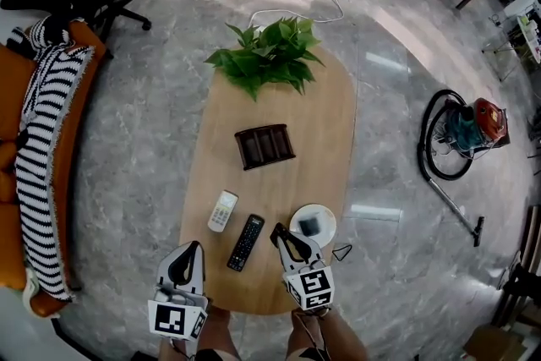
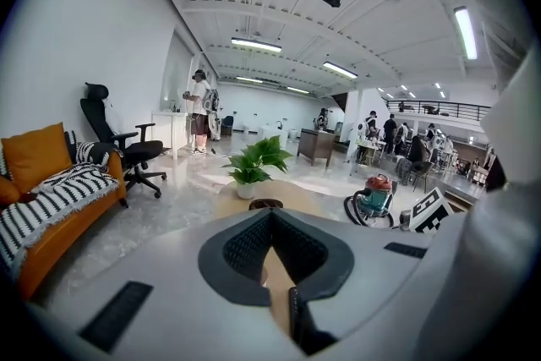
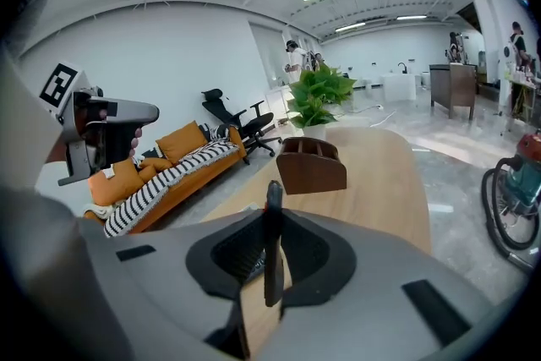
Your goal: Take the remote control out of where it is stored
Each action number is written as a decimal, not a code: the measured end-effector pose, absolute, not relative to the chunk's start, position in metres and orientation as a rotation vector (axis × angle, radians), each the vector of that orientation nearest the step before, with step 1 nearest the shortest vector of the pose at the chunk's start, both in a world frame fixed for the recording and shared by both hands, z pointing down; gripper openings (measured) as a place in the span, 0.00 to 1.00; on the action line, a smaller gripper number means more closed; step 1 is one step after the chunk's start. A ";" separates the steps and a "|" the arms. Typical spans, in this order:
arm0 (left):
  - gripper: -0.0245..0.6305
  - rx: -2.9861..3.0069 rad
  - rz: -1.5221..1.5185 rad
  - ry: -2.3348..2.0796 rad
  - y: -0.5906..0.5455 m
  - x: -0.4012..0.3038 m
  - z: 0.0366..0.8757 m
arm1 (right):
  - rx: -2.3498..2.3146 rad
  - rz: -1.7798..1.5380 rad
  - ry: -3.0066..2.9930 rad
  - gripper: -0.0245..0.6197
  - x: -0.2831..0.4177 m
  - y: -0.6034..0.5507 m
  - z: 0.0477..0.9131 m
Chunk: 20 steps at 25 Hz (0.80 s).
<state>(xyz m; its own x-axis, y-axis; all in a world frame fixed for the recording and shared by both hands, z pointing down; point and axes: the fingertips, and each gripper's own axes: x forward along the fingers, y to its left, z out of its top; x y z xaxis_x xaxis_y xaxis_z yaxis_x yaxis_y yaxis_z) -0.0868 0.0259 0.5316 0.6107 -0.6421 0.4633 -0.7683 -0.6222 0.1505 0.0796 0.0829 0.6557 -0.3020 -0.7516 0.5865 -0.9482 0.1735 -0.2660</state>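
Head view: the dark wooden holder point(image 1: 265, 146) sits mid-worktop point(image 1: 325, 139), and its compartments look empty from above. Two remotes lie flat on the bare wood on my side of the holder: a white remote point(image 1: 223, 210), and a black remote point(image 1: 246, 242) just beyond it, nearer to me. My right tool point(image 1: 275, 232) has its tip just beside the black remote's end that faces the holder, not touching it as far as I can tell. My left tool point(image 1: 197, 246) hangs on the other side of both remotes, farther from the holder.

Left gripper view: the pads meet at the tip with only wood showing in the wedge behind them, so this tool is closed and empty. The holder shows small, straight ahead.

Right gripper view: the pads stand together around a slim dark strip I cannot identify. No remote is gripped, and the holder stands ahead, well apart.

I judge the taking-out finished. What remains is to draw both tools back towards me without nudging either remote.
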 end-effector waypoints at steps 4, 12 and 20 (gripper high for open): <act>0.05 2.506 0.538 -1.112 0.029 -0.083 0.541 | 1.610 0.916 -2.125 0.14 0.079 0.095 0.669; 0.05 2.498 0.555 -1.080 0.033 -0.077 0.563 | 1.562 0.984 -2.138 0.14 0.071 0.105 0.690; 0.05 2.486 0.563 -1.054 0.037 -0.067 0.575 | 1.518 1.064 -2.138 0.14 0.068 0.110 0.708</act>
<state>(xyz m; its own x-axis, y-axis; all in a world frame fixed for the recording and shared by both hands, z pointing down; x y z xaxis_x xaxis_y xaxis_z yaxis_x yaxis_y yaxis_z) -0.0674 0.0370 0.5745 0.6382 -0.5873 0.4978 -0.7402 -0.6459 0.1870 0.0680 0.1102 0.7077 -0.3902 -0.6759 0.6252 -0.9063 0.1622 -0.3903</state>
